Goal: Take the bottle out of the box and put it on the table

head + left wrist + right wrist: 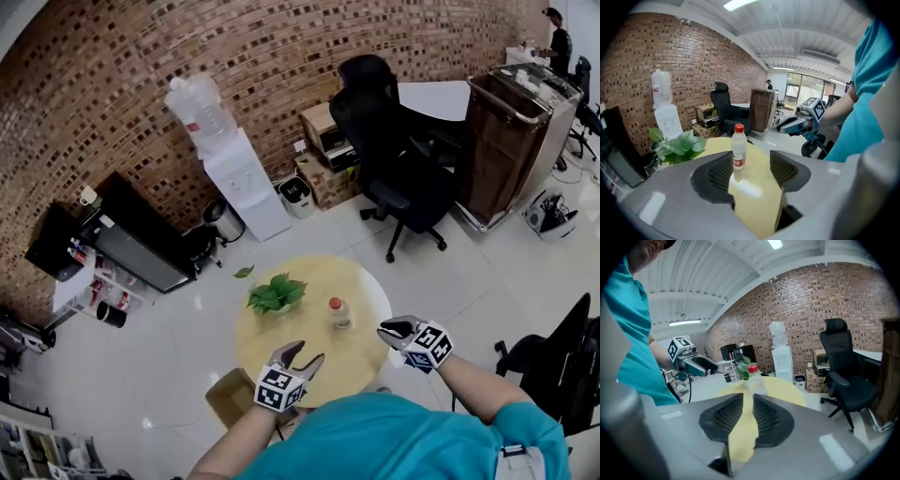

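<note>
Bottle (339, 313): clear plastic, red cap, red label band, upright on the round yellow table (361, 364), just right of the potted plant (277, 293) and apart from its leaves. Out of the cardboard box (225, 396), which sits on the floor under the table's near left rim. Touched by neither gripper.

Left gripper (302, 354): over the near edge of the table, jaws wide apart with nothing between the pads. Bottle visible only beyond them in the left gripper view, well short of any contact.

Right gripper (389, 330): off the table's right rim, pointing inward toward the bottle. Jaws drawn to a narrow slit, empty, only the yellow tabletop showing through the gap.

Judged from this: placing step done, little left but clearing away.

Possible trouble from here:
- Knocked over by a careless sweep. A tall, narrow bottle with both grippers close on either side; a sideways brush near the cap enough to tip it.
- Rolling off once down. Round body, smooth top and no raised lip to be seen on the table, with the right rim not far away.
- Snagging the plant's leaves with the open left jaws on the way back, nudging pot against bottle.
- Spill unlikely with the cap apparently on, though tightness not checkable.
</note>
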